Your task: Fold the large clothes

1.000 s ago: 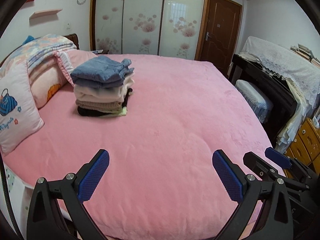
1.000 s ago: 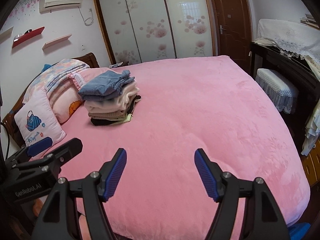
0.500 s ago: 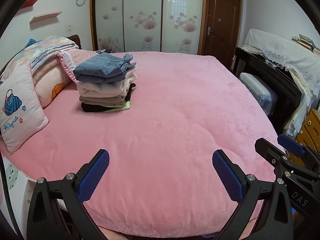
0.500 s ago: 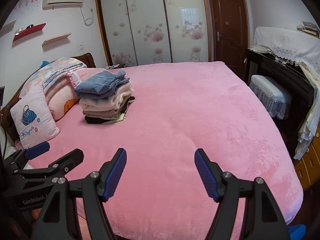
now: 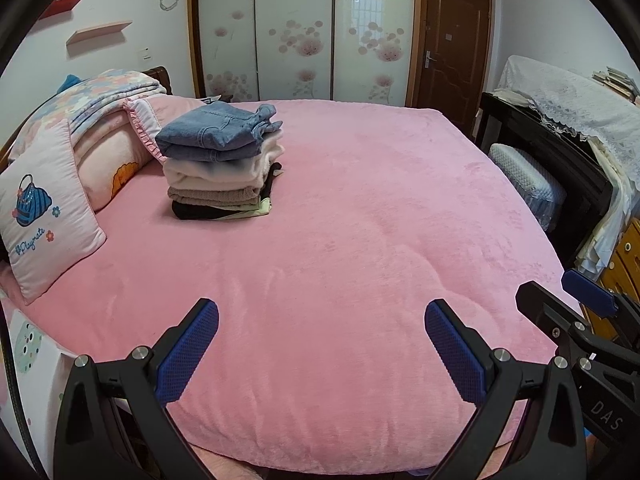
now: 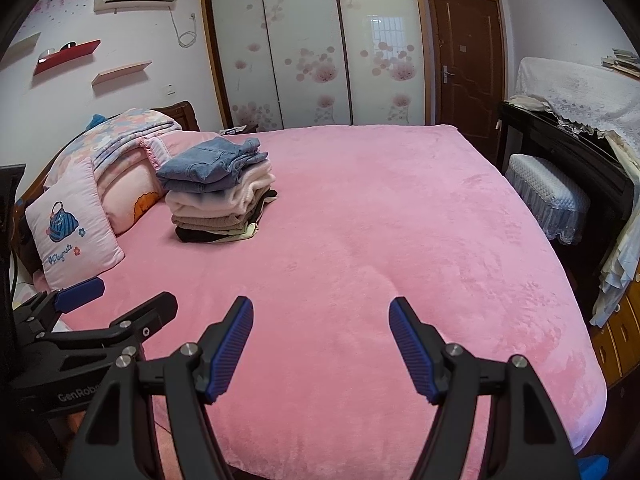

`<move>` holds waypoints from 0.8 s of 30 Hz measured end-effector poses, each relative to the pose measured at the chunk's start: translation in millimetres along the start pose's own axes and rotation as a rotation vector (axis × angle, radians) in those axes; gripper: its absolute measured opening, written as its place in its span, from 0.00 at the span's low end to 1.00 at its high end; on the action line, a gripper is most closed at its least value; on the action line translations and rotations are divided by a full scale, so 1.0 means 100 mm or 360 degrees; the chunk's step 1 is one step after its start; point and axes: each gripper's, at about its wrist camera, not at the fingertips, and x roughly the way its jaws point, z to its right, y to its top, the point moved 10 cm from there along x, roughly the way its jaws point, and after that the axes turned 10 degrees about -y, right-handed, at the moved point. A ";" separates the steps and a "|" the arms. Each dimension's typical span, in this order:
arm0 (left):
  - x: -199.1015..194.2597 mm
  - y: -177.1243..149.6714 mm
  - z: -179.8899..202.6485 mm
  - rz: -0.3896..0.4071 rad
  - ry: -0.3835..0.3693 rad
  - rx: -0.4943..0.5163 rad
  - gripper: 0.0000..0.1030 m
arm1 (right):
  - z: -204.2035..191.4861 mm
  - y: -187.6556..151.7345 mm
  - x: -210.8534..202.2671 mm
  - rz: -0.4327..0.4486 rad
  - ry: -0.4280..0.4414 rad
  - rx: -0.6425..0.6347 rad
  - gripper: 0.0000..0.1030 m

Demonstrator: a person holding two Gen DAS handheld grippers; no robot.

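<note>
Pink plush bedspread (image 5: 360,240) covers the whole bed, and nothing unfolded lies on it in either view. The only clothes visible are in the neat stack of folded clothes (image 5: 222,168), up near the pillows at the bed's far left. A folded blue denim garment (image 5: 216,132) sits on top, with cream, beige and black layers under it.

Left gripper (image 5: 320,344): jaws spread wide, holding nothing, hovering over the near edge of the bed. Right gripper (image 6: 320,344): same, released and empty, just beside the left one. Each shows at the edge of the other's view.

My read: either the batch is done, or we're between garments and the next one is out of frame. Can't tell which from these views.

If another large piece comes next:
- Lay it flat on the bare middle of the bedspread, well apart from the stack, so a fold sweep doesn't knock the denim off.
- Pinch at seams or corners, one tong per corner, and take fabric only. The plush cover will likely snag if the jaws dig in.
- Lift both corners together and keep the edge taut, else a big garment sags and folds crooked.
- Keep clear of the white cushion with the blue handbag print (image 5: 40,216) when placing onto the stack.
</note>
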 end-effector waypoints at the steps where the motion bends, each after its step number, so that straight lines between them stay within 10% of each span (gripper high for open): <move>1: 0.00 0.00 -0.01 -0.0005 -0.0009 -0.0009 0.99 | -0.01 0.00 -0.01 0.0002 0.0001 0.0000 0.69; 24: 0.01 -0.02 -0.05 -0.0025 0.0008 -0.0026 0.99 | -0.03 0.01 -0.02 0.0002 0.0006 0.0002 0.69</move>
